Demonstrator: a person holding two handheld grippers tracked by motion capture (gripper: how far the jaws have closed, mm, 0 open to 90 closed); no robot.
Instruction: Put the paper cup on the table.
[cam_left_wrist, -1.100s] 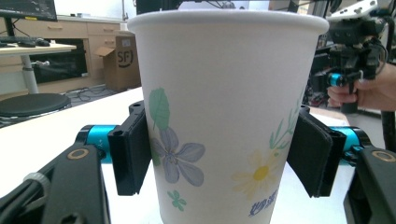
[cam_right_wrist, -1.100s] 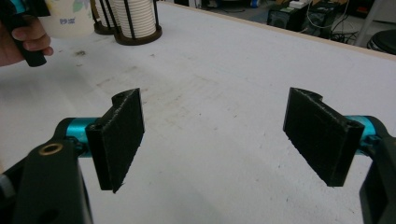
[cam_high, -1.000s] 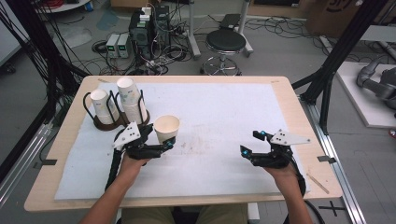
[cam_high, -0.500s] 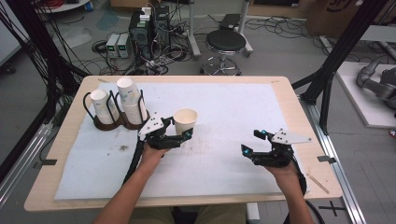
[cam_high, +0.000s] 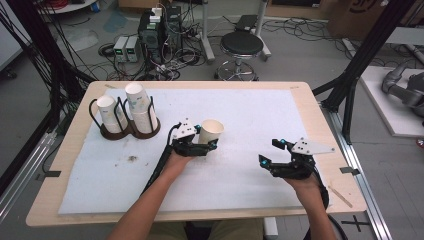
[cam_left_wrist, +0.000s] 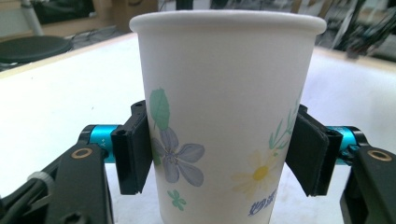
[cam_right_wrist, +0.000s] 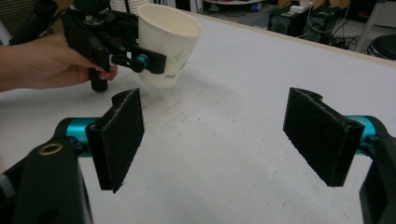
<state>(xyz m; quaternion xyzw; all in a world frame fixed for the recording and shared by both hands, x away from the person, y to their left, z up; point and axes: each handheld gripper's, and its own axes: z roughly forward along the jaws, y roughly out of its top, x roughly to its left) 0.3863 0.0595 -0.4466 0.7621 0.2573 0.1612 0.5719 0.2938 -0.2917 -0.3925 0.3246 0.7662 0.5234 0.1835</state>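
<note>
A white paper cup (cam_high: 211, 132) printed with flowers stands upright between the jaws of my left gripper (cam_high: 205, 145), near the middle of the white mat (cam_high: 250, 115). In the left gripper view both pads press on the sides of the cup (cam_left_wrist: 224, 116), and the jaws have just been closing on it. My right gripper (cam_high: 270, 152) hovers over the mat's front right part, open with nothing between its fingers. The right gripper view looks past its own wide jaws (cam_right_wrist: 219, 135) at the cup (cam_right_wrist: 168, 44), held just above the mat.
A black wire holder (cam_high: 125, 132) at the back left carries more paper cups (cam_high: 140, 107). The mat lies on a wooden table (cam_high: 320, 125). Behind the table are a stool (cam_high: 241, 45), computer boxes (cam_high: 152, 30) and cables on the floor.
The left gripper has carried the cup to the right, away from the holder and toward the table's middle. The right gripper has kept still.
</note>
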